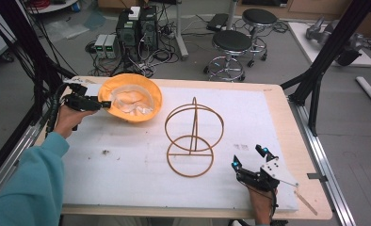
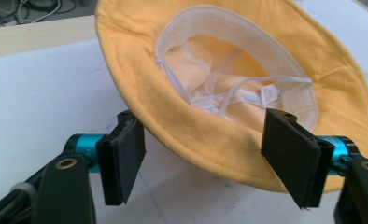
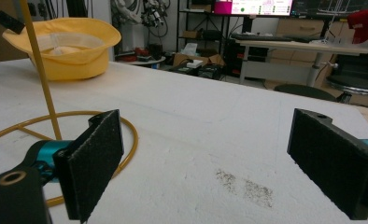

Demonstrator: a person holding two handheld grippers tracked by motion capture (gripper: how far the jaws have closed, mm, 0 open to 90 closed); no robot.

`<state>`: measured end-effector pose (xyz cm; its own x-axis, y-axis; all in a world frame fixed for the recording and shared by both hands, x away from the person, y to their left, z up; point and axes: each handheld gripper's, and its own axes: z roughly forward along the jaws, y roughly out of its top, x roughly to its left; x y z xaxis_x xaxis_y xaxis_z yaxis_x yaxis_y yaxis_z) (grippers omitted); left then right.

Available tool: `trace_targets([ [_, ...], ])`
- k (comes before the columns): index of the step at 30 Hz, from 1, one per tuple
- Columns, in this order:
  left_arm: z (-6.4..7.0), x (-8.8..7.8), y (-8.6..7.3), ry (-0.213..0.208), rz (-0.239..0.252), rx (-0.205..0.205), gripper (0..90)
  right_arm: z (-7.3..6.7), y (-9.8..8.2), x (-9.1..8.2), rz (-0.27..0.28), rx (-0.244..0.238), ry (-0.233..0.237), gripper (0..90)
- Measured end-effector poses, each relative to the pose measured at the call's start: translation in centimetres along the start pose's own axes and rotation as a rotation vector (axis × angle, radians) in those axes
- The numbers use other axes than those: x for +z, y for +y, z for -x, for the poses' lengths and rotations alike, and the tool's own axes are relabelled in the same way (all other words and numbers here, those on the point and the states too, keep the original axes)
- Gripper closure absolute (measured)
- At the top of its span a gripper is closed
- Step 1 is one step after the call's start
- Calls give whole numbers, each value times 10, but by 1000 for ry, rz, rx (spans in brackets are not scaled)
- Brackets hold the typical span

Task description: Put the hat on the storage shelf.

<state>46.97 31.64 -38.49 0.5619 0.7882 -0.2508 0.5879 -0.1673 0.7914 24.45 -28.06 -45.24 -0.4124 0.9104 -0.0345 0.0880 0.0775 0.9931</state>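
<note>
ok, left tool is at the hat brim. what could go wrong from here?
1. The left tool is open around the soft brim of the yellow hat; closing could catch just the edge and slip.
2. The wire stand looks light; the open right tool beside its base ring could knock it.

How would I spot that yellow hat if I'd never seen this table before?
Start at the white mat covering the wooden table, then look to its far left corner beside the left gripper. The hat lies upside down there, pale lining showing; it is soft yellow-orange cloth, unlike the thin wire stand at the mat's centre.
</note>
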Motion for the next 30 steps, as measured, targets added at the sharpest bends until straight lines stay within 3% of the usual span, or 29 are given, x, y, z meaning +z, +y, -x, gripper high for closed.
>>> trace_targets([
  [13, 9, 1, 2, -60, 0, -11, 680, 0, 0, 0, 0, -1, -2, 95],
  [18, 16, 0, 4, -52, 10, 1, 845, 0, 0, 0, 3, -1, -2, 95],
  [23, 22, -6, 7, -40, 25, 15, 866, 0, 0, 0, 4, -1, -1, 94],
  [30, 20, -23, 11, 13, 62, 13, 867, 0, 0, 0, 2, -3, -1, 95],
])
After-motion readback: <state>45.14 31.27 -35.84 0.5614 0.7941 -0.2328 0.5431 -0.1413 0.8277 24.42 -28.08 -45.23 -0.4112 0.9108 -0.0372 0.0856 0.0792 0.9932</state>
